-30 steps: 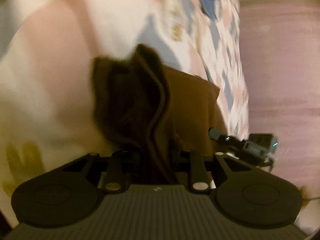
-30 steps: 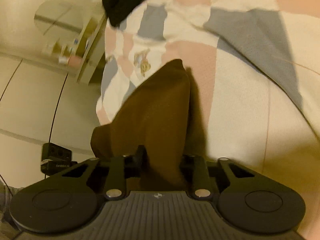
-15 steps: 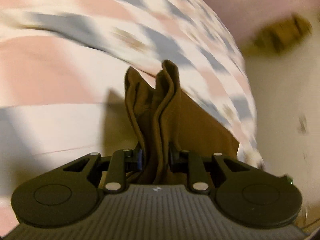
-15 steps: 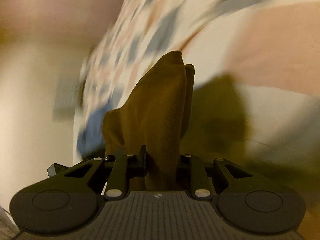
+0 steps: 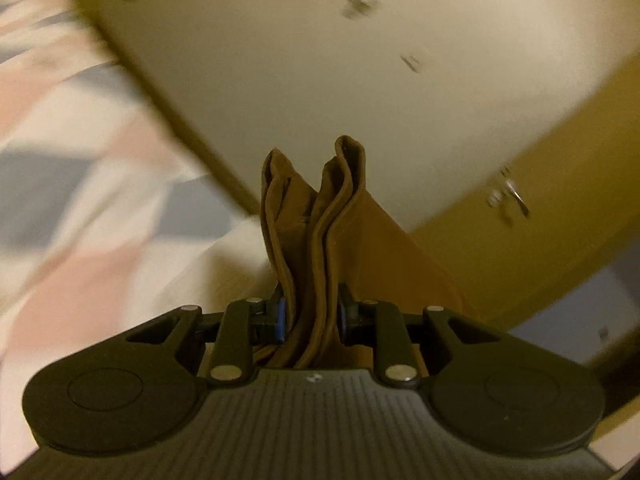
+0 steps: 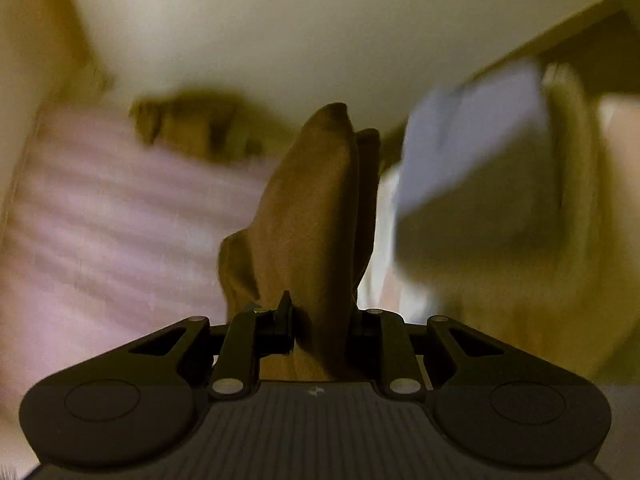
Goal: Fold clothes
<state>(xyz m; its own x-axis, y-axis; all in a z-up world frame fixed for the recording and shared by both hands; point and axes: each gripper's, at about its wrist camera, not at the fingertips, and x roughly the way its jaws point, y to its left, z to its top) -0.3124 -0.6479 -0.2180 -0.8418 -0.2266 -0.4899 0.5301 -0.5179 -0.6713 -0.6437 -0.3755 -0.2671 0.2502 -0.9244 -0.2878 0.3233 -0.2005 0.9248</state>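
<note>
Both grippers hold the brown garment [image 5: 316, 240] lifted in the air: the left gripper [image 5: 310, 314] has its jaws pinching several bunched layers, the right gripper [image 6: 322, 316] pinches another thick fold. Behind, the patchwork bedcover [image 5: 80, 200] is blurred. I judge both grips must stay firm and level, so the layers remain aligned.

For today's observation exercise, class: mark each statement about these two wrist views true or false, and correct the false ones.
1. The left tongs are shut on the brown cloth. True.
2. The right tongs are open and hold nothing. False: they grip the brown cloth.
3. The cloth in the left tongs shows several layers bunched together. True.
4. The cloth is blue. False: it is brown.
5. The door handle shows in the right wrist view. False: it shows in the left.
</note>
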